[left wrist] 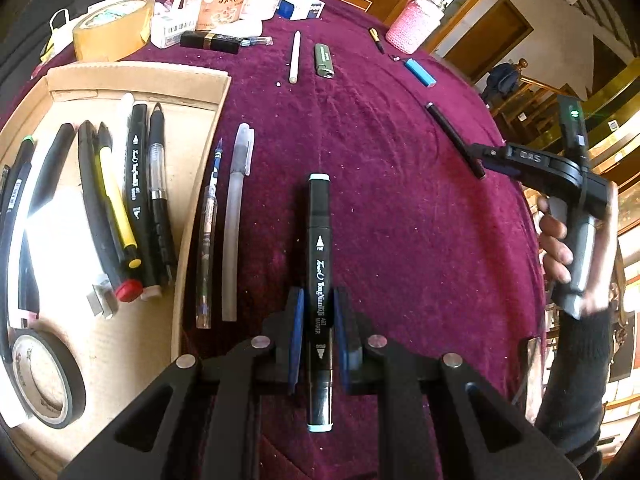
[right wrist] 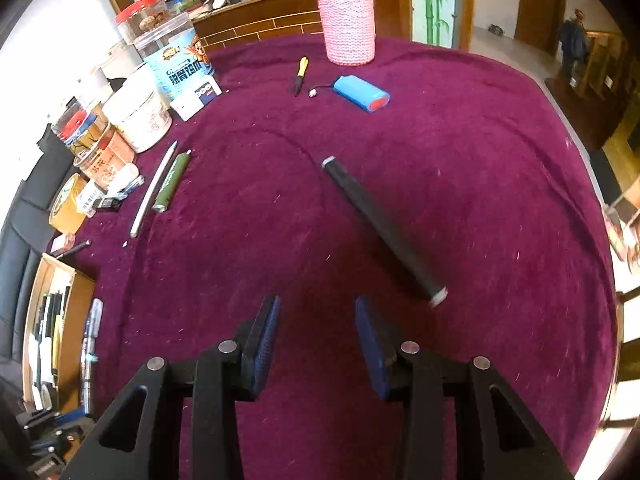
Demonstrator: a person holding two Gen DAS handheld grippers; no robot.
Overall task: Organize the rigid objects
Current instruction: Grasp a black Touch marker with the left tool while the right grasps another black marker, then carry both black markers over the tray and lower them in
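Note:
My left gripper (left wrist: 318,300) straddles a black art marker (left wrist: 319,264) lying on the purple cloth; its blue pads sit close on both sides, and contact is unclear. A cardboard tray (left wrist: 200,184) at the left holds several pens and markers. My right gripper (right wrist: 316,308) is open and empty above the cloth; a black pen (right wrist: 384,230) lies just ahead of it to the right, looking blurred. In the left wrist view the right gripper (left wrist: 480,158) hovers at that black pen (left wrist: 456,140).
A clear pen (left wrist: 208,236) and a frosted pen (left wrist: 236,224) lie beside the tray. Farther back lie a white stylus (left wrist: 295,56), a green lighter (left wrist: 324,60), a blue battery pack (right wrist: 360,93), a yellow-black pen (right wrist: 301,74), a pink knit-covered jar (right wrist: 348,24), tape rolls and food jars (right wrist: 176,56).

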